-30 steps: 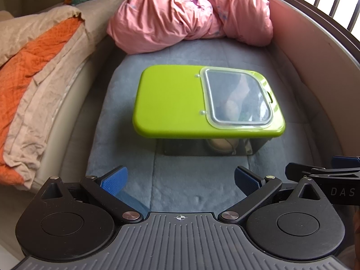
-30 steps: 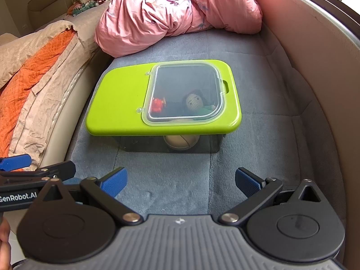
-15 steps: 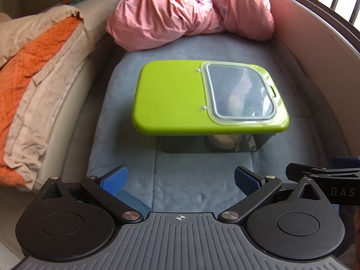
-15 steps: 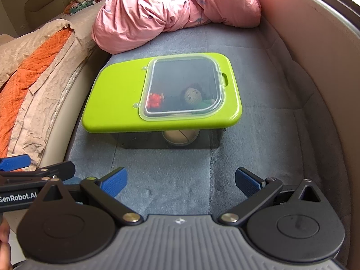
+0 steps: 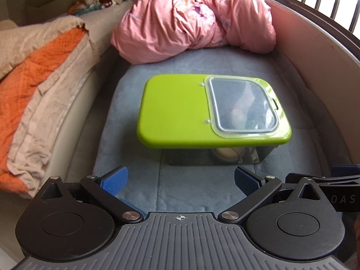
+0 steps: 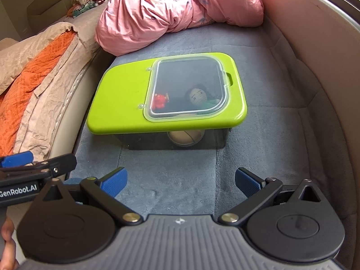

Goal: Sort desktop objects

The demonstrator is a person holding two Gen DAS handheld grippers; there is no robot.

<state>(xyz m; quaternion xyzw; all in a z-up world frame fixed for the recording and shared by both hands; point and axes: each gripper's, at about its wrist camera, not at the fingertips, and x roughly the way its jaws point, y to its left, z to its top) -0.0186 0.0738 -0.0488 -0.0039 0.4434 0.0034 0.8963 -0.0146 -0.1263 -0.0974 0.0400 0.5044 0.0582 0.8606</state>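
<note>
A: What's the biggest thing around the storage box (image 6: 171,139)?

B: The grey-blue mat (image 6: 258,135) it sits on. Behind the box lies a bunched pink quilt (image 6: 171,9), and off its left side an orange blanket (image 6: 29,72) under beige cloth.

A: And the box itself?

B: A dark translucent tub under a lime-green lid (image 5: 177,110) with a clear hatch (image 6: 187,91) at the lid's right end. The hatch looks closed flat.

A: Anything inside?

B: Through the hatch, a crocheted doll (image 6: 198,96) and, left of it, a small red toy (image 6: 159,100). A pale ball (image 6: 185,137) shows through the front wall.

A: The grippers?

B: Both wait in front of the box, well short of it. The left gripper (image 5: 180,180) is spread wide and holds nothing; the right gripper (image 6: 180,180) likewise.

A: What could go wrong?

B: I think the hatch. Its small tab (image 6: 229,77) sits at the lid's right edge, and a pad could slip off it. Prying there with nothing holding the box down could tip or skid it on the soft mat.
</note>
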